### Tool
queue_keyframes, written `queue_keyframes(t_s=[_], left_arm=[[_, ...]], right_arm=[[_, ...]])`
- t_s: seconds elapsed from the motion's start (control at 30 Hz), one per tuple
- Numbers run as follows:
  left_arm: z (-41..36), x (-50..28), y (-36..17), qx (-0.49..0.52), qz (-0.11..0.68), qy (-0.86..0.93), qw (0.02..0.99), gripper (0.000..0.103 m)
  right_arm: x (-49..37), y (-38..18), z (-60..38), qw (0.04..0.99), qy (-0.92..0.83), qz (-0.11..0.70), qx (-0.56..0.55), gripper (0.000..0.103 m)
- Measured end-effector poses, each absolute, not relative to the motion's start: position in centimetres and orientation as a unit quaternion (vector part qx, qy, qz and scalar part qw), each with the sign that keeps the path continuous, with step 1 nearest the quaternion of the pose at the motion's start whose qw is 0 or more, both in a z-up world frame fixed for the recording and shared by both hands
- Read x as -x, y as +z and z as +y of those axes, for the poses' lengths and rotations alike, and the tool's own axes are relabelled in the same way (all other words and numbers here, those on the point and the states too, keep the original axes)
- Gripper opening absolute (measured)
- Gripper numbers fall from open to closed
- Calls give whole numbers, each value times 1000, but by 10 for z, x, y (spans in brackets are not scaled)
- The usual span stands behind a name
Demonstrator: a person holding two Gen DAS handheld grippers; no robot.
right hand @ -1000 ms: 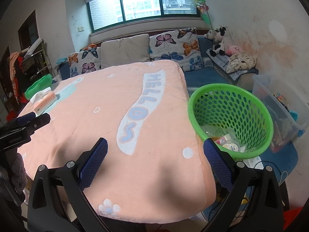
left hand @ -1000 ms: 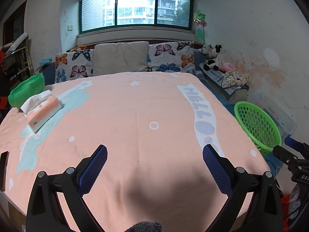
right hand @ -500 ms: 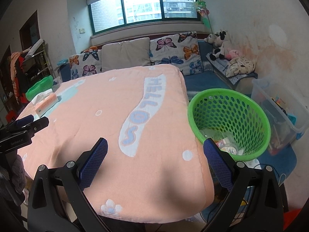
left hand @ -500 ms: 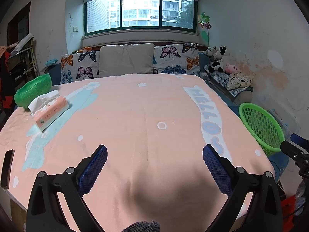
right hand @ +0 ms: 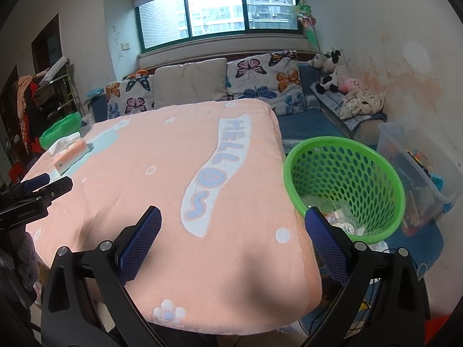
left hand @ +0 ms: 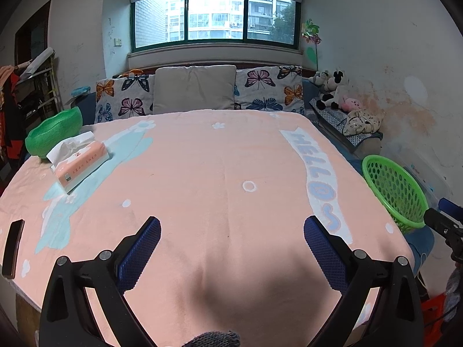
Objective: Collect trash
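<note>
Left gripper [left hand: 231, 241]: jaws apart, empty, above peach blanket-covered counter [left hand: 220, 173]. Right gripper [right hand: 233, 231]: jaws apart, empty, over counter's near right corner. Green perforated plastic basket [right hand: 373, 170] just right of right jaws, below counter edge; thin wrappers and small lidded cups [right hand: 345, 227] inside. Trash judged light, crushable; pinch at crumpled fold. Pink tissue pack [left hand: 82, 166] far left of left jaws. Ample open room between.

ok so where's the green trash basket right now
The green basket sits off the right edge of the pink-blanketed table, beside a clear plastic bin; the left wrist view shows it at far right.
</note>
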State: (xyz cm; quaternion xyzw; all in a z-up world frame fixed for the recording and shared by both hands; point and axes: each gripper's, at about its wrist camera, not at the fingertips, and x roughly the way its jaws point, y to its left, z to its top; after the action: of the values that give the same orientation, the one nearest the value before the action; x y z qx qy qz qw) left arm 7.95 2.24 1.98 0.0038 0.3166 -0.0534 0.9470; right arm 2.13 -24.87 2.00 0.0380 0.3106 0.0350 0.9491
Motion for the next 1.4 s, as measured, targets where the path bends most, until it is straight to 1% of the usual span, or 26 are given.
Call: queue_keyframes(t_s=[1.4], left_arm=[[22,-79,15,-2,323,-49,945,96]], right_arm=[[-20,15,-248,948,32,314,-38,99]])
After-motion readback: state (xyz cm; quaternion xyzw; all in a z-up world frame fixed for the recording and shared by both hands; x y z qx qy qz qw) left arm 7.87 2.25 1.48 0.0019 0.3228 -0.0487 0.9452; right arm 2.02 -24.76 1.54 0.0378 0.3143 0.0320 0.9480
